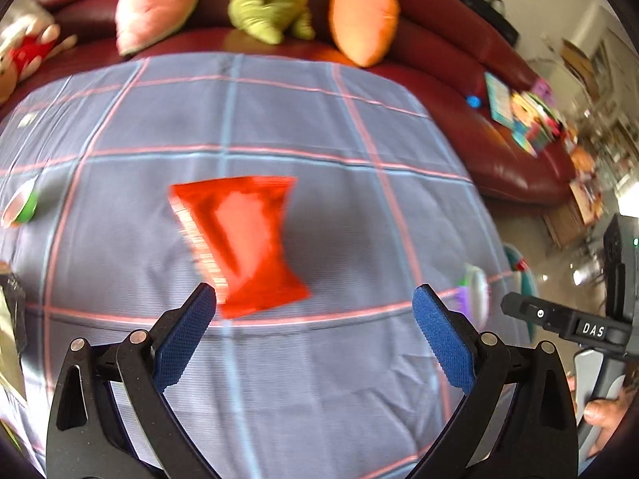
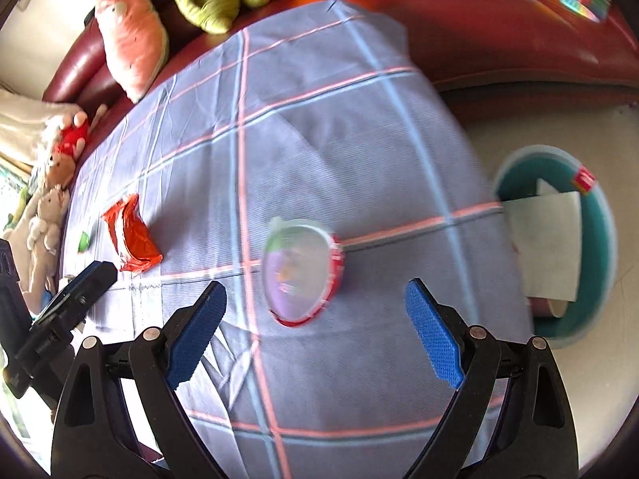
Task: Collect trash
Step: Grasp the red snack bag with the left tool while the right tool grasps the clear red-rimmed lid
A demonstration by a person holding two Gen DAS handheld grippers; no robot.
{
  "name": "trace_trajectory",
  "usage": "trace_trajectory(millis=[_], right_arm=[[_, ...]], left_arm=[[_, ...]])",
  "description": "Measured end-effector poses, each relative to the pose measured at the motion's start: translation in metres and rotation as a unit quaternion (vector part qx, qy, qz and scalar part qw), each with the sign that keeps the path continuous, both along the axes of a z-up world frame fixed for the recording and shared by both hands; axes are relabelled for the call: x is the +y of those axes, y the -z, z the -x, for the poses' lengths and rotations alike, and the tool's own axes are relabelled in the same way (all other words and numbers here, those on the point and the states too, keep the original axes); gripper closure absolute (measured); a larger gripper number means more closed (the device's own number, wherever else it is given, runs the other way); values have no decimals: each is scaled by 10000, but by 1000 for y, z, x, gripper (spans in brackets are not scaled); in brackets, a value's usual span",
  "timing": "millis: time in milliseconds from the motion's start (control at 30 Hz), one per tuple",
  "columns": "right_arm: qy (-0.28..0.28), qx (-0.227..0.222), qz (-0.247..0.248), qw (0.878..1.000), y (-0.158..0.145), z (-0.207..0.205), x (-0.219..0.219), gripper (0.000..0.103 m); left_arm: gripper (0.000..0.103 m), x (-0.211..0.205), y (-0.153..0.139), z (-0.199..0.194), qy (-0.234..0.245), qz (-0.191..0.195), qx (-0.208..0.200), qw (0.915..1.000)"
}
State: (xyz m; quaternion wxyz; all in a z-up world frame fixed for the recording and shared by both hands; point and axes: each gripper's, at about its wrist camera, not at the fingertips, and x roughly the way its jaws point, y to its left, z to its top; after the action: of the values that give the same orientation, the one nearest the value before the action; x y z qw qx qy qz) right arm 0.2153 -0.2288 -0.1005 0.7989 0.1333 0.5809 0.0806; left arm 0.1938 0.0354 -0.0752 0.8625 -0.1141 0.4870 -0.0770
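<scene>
A crumpled red snack wrapper (image 1: 239,239) lies on the blue checked tablecloth (image 1: 279,119), just beyond my left gripper (image 1: 315,299), which stands open above the cloth with nothing between its blue pads. In the right wrist view a tipped cup with a pale foil lid and red rim (image 2: 299,271) lies on the cloth (image 2: 339,139), a little ahead of my right gripper (image 2: 315,299), also open and empty. The same cup (image 1: 475,291) shows at the table's right edge in the left wrist view. The wrapper (image 2: 133,239) appears at the left of the right wrist view.
A teal bin (image 2: 599,239) with white paper inside stands on the floor right of the table. A small green piece (image 1: 22,207) lies at the cloth's left. Plush toys (image 1: 363,16) sit on the red sofa (image 1: 499,151) behind. Books (image 1: 523,115) lie on the sofa's right.
</scene>
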Motion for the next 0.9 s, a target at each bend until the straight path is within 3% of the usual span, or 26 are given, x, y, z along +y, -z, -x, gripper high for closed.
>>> trace_trajectory(millis=[267, 333, 367, 400, 900], right_arm=[[112, 27, 271, 9996, 18, -12, 14, 19], [80, 79, 283, 9995, 23, -14, 16, 30], [64, 116, 258, 9996, 25, -15, 16, 46], [31, 167, 205, 9996, 29, -16, 17, 51], [-10, -84, 6, 10000, 11, -13, 11, 51]], left_arm=[[4, 47, 20, -6, -410, 161, 197, 9988], [4, 52, 23, -8, -477, 183, 227, 9984], [4, 52, 25, -9, -502, 198, 249, 9982], [4, 54, 27, -10, -523, 219, 279, 9980], [4, 38, 38, -32, -428, 79, 339, 9985]])
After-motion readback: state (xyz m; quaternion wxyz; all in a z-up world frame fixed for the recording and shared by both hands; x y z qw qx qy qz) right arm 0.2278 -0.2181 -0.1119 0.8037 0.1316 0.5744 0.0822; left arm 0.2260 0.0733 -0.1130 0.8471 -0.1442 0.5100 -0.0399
